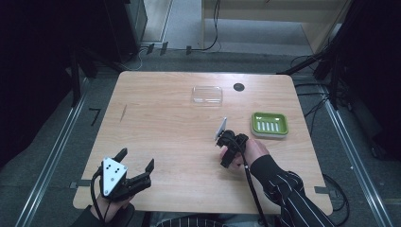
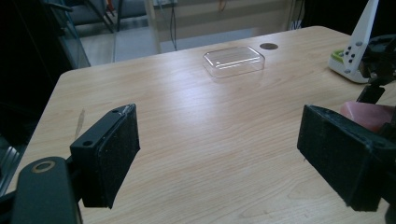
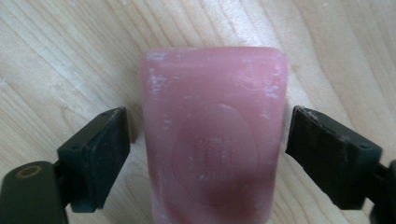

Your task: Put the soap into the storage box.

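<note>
A pink soap bar (image 3: pixel 214 135) lies flat on the wooden table (image 1: pixel 165 123) right of centre, between the spread jaws of the right gripper (image 3: pixel 208 154), which point down at it with a gap on each side and do not touch it. The left gripper (image 1: pixel 137 163) sits at the near left corner, jaws wide apart and empty. A clear plastic lid (image 1: pixel 207 94) lies toward the far edge, and a green soap dish (image 1: pixel 269 124) rests near the right edge, just beyond the right gripper.

Bare tabletop (image 1: pixel 165 123) left of clear lid (image 1: pixel 207 94), green dish (image 1: pixel 269 124).
</note>
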### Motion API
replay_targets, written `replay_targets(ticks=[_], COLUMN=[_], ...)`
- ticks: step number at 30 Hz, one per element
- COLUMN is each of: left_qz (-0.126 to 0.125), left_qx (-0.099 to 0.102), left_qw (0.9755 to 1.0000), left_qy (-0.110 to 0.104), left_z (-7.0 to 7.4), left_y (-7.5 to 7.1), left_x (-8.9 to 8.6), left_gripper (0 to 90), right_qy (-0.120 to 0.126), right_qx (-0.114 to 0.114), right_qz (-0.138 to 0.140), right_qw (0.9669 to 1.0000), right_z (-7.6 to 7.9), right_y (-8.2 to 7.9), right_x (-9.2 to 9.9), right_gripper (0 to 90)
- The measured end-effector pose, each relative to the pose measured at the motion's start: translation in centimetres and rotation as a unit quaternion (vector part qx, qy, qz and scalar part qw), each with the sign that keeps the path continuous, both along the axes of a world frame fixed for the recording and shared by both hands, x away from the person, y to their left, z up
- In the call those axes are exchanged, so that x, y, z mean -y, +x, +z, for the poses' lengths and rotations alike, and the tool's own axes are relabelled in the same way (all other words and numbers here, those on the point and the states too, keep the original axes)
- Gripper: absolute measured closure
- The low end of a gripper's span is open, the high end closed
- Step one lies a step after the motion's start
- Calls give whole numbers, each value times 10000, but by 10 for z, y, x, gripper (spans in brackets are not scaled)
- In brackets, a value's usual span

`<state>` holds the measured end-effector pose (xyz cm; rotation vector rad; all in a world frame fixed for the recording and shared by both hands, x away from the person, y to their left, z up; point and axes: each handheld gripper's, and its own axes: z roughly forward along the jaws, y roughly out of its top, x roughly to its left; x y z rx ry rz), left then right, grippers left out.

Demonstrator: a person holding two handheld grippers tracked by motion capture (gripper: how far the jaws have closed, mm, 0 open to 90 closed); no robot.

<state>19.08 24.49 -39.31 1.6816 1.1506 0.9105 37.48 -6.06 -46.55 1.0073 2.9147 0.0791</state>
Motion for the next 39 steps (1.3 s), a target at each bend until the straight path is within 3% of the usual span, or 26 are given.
replay_targets(ticks=[15,23,39], left_qz=[1,-3,-5], left_qx=[0,2,3], left_qw=[10000,10000,10000], left_qy=[3,-1,11], left_z=[0,0,0], left_y=[0,0,0], left_x=[0,0,0], left_gripper=[134,134,134], right_qy=[-27,100,117], right_qx=[10,-66,-57], right_qz=[-50,30,49], right_qw=[10000,9999,9999], right_z=[0,2,2], right_y=[1,0,-1], right_x=[2,2,3], right_gripper=[244,376,382])
